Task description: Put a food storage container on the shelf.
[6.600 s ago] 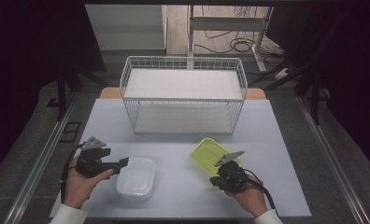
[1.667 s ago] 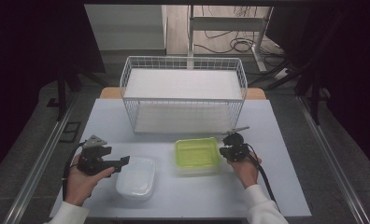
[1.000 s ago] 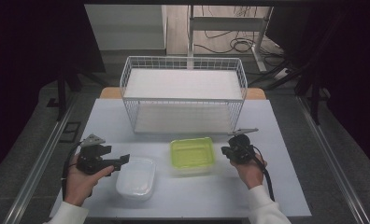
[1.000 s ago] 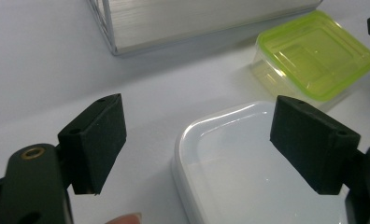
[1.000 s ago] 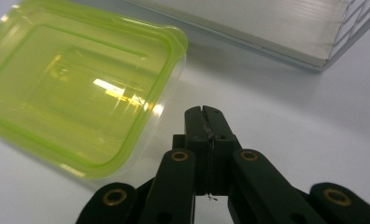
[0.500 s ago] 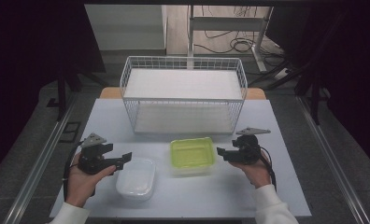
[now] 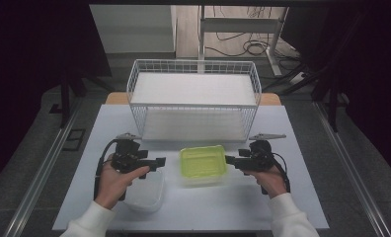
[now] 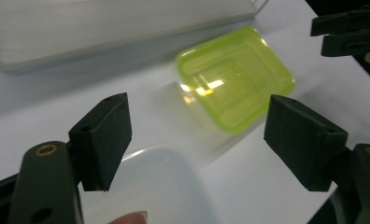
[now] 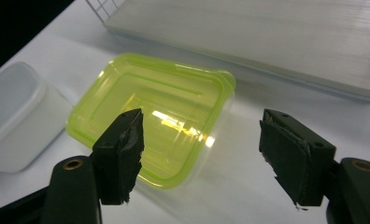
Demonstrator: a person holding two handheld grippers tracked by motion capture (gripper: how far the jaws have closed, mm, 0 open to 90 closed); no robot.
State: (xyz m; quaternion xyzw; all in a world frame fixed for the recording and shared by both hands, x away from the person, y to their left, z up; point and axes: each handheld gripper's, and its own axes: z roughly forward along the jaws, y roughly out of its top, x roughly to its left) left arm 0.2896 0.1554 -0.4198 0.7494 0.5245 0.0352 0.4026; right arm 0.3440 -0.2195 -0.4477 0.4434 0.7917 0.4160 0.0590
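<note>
Green translucent plastic lid [image 7: 202, 162] rests on a clear rectangular plastic container [image 7: 203, 177], directly ahead of the right gripper [image 7: 228, 159] and just clear of its jaw tips; seen from the left gripper [image 7: 160, 161], the lid lies ahead and toward its right jaw. R. gripper view: lid [image 9: 150, 116] sits between and beyond the two black jaws, which stand wide apart w/ nothing pressed between the pads; the jaws have just been closing a little from a wider spread. L. gripper view: jaws likewise wide apart and empty, having just narrowed slightly, w/ lid [image 8: 234, 84] ahead and the right gripper [image 8: 314, 35] beyond it at the far side. White opaque plastic tub [image 7: 144, 192] lies under and just below the left gripper; its rim [image 8: 174, 182] shows between the left jaws. White wire basket [image 7: 193, 101] stands beyond both tools, well apart, on the white table [image 7: 302, 197].

Step in hand (judged): lid appears laid on, not yet snapped down; seating around the rim can't be told. To do it well: approach from both short ends, keep jaws level w/ the rim, press the edge rather than the centre panel, which would likely flex. Hold one end steady while the other presses, so the light container doesn't slide on the smooth table. Avoid nudging the tub nearby.
</note>
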